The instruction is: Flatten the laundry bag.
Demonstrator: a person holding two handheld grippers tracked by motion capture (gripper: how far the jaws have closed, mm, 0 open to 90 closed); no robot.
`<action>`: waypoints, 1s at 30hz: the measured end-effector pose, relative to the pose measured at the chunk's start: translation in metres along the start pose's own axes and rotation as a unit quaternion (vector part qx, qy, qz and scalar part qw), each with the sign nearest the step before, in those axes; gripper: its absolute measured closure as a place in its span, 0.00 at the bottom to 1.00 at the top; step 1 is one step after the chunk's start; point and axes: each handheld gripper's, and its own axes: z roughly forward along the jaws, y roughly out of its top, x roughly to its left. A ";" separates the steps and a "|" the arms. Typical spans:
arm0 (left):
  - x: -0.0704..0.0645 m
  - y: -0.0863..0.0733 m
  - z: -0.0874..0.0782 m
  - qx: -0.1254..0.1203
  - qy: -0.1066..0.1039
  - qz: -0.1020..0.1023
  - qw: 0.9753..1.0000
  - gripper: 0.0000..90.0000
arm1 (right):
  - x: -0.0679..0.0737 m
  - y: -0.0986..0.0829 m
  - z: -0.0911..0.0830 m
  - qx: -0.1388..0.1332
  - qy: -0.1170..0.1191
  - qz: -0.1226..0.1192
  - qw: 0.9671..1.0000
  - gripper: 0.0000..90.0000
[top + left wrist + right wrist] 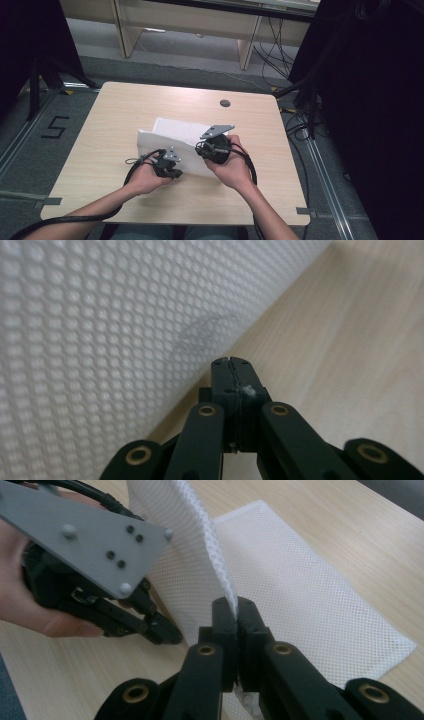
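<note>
- The right gripper is pinching a raised fold of the white mesh cloth.
- The left gripper, jaws closed, is pressing at the cloth's edge.
- The cloth is lying mid-tabletop.

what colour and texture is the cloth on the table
White, with a fine mesh of small holes; the cloth shows best in the right gripper view.

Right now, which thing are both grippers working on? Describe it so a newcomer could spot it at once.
On the light wooden table, look just past the two hands at its near middle. There lies a white mesh cloth, partly folded, with one edge pinched in the right gripper. Its dotted net weave and plain white colour set it apart from the black grippers and the small dark round cap farther back.
</note>
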 end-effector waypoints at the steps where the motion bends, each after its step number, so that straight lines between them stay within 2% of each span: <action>1: 0.003 0.001 0.003 -0.003 -0.009 0.001 1.000 0.99 | 0.001 0.000 0.000 -0.009 -0.005 0.000 1.000 0.99; 2: 0.003 0.003 0.004 -0.002 0.000 -0.004 1.000 0.99 | 0.001 -0.001 -0.001 -0.010 -0.007 0.000 1.000 0.99; 3: 0.002 0.004 0.006 -0.019 0.012 -0.019 1.000 0.99 | 0.000 0.000 -0.003 -0.003 -0.002 0.003 1.000 0.99; 4: 0.003 0.005 0.007 -0.018 0.013 -0.022 1.000 0.99 | 0.000 0.000 -0.003 -0.009 -0.007 0.004 1.000 0.99; 6: 0.005 0.007 0.012 -0.026 0.015 -0.025 0.999 0.99 | -0.001 0.000 -0.003 -0.013 -0.007 0.006 1.000 0.99; 7: 0.008 0.009 0.012 -0.019 0.020 -0.023 0.999 0.99 | -0.001 0.001 -0.005 -0.005 -0.001 0.006 1.000 0.99; 8: 0.009 0.011 0.014 -0.023 0.024 -0.028 0.999 0.99 | -0.002 0.001 -0.003 -0.015 -0.010 0.001 1.000 0.99; 9: 0.011 0.012 0.015 -0.021 0.027 -0.025 0.999 0.99 | -0.001 0.002 -0.003 -0.013 -0.005 0.008 1.000 0.99; 11: 0.014 0.014 0.017 -0.020 0.029 -0.022 0.999 0.99 | -0.002 0.003 -0.003 -0.009 -0.005 0.007 1.000 0.99; 12: 0.015 0.015 0.016 -0.018 0.038 -0.020 0.999 0.99 | -0.002 0.003 -0.002 -0.014 -0.006 0.005 1.000 0.99; 14: 0.017 0.015 0.017 -0.023 0.030 -0.028 0.999 0.99 | -0.002 0.003 -0.001 -0.015 -0.003 0.003 1.000 0.99; 15: 0.019 0.015 0.015 -0.017 0.027 -0.020 0.999 0.98 | -0.001 0.003 -0.002 -0.006 0.002 0.004 1.000 0.99; 16: 0.018 0.014 0.013 -0.015 0.033 -0.022 0.999 0.98 | 0.000 0.002 0.000 -0.013 -0.004 0.003 1.000 0.99; 17: 0.019 0.014 0.011 -0.010 0.032 -0.019 0.999 0.97 | 0.001 0.002 0.000 -0.006 0.001 -0.001 1.000 1.00; 18: 0.019 0.012 0.011 -0.015 0.031 -0.020 0.999 0.97 | 0.001 0.002 0.001 -0.006 0.001 -0.003 1.000 1.00; 19: 0.020 0.011 0.006 -0.005 0.025 -0.007 1.000 0.97 | 0.002 0.002 0.001 -0.004 0.003 -0.007 1.000 0.99; 21: 0.018 0.007 -0.002 -0.016 0.020 -0.016 1.000 0.97 | 0.004 0.001 0.001 -0.007 0.000 -0.009 1.000 1.00; 22: 0.016 0.002 -0.009 -0.018 0.027 -0.019 0.999 0.97 | 0.005 0.001 0.000 -0.006 0.007 0.000 1.000 1.00; 24: 0.016 -0.009 -0.024 -0.020 0.023 -0.025 0.999 0.97 | 0.006 -0.001 -0.001 -0.002 0.005 -0.014 1.000 1.00; 25: 0.016 -0.014 -0.029 -0.030 0.023 -0.030 0.999 0.97 | 0.008 -0.002 -0.001 -0.008 0.009 -0.010 1.000 0.99; 26: 0.015 -0.021 -0.037 -0.039 0.018 -0.049 0.998 0.97 | 0.008 -0.003 -0.001 -0.004 0.013 -0.012 1.000 0.99; 28: 0.018 -0.038 -0.060 -0.059 0.015 -0.073 0.995 0.97 | 0.010 -0.005 -0.001 0.001 0.025 -0.009 1.000 0.99; 29: 0.020 -0.046 -0.070 -0.069 0.019 -0.086 0.994 0.96 | 0.012 -0.007 -0.001 -0.001 0.018 -0.006 1.000 0.99; 30: 0.022 -0.054 -0.081 -0.074 0.024 -0.093 0.993 0.96 | 0.014 -0.009 -0.002 0.003 0.022 -0.004 1.000 0.99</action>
